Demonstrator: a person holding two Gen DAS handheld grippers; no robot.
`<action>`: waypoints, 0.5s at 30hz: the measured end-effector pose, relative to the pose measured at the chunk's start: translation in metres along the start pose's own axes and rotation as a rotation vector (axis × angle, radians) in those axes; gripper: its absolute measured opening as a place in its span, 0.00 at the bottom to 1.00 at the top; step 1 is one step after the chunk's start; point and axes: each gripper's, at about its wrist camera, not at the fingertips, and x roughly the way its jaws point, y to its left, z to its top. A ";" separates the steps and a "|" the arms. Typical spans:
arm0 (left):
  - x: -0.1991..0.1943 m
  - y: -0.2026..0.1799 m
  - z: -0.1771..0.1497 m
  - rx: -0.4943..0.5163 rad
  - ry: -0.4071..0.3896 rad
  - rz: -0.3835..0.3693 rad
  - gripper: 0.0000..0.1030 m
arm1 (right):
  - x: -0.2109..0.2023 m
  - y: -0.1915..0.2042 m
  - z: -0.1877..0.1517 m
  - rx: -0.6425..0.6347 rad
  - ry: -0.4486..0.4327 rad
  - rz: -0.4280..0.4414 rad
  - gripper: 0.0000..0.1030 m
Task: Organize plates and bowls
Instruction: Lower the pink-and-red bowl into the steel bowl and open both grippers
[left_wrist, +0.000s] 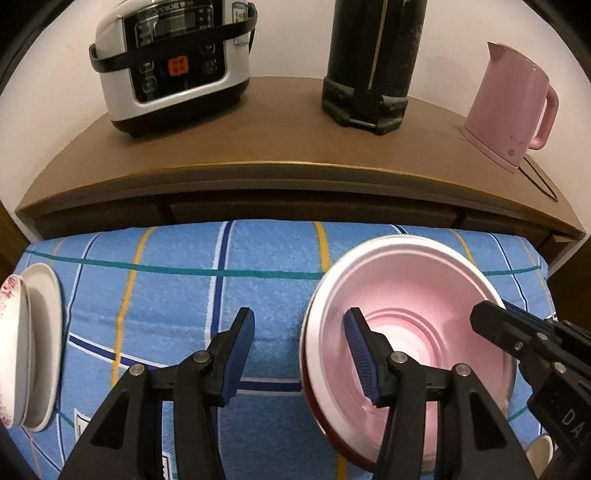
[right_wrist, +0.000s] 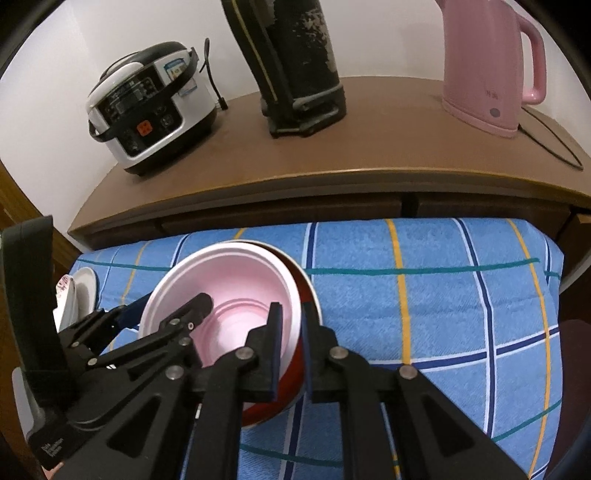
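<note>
The right tongs (right_wrist: 290, 354) clench the near rim of the pink bowl (right_wrist: 236, 295), nested in a red bowl (right_wrist: 291, 391) mid-bench (right_wrist: 443, 314), steadying the pair. The left tongs (left_wrist: 299, 354) are released, one finger inside. Plates (left_wrist: 40, 347) wait far left.

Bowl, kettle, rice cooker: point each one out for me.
Bowl (right_wrist: 236, 288): right wrist view, pink inner wall.
Kettle (left_wrist: 506, 92): left wrist view, pink side.
Rice cooker (left_wrist: 177, 66): left wrist view, orange button.
</note>
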 end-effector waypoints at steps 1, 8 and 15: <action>0.002 0.001 0.000 -0.009 0.004 -0.016 0.53 | 0.000 -0.001 0.000 0.001 -0.003 0.003 0.09; 0.002 0.014 0.002 -0.076 0.040 -0.115 0.53 | -0.008 -0.005 -0.003 0.029 -0.025 0.046 0.15; -0.024 0.020 0.011 -0.075 0.004 -0.114 0.53 | -0.035 -0.009 -0.002 0.051 -0.123 0.035 0.59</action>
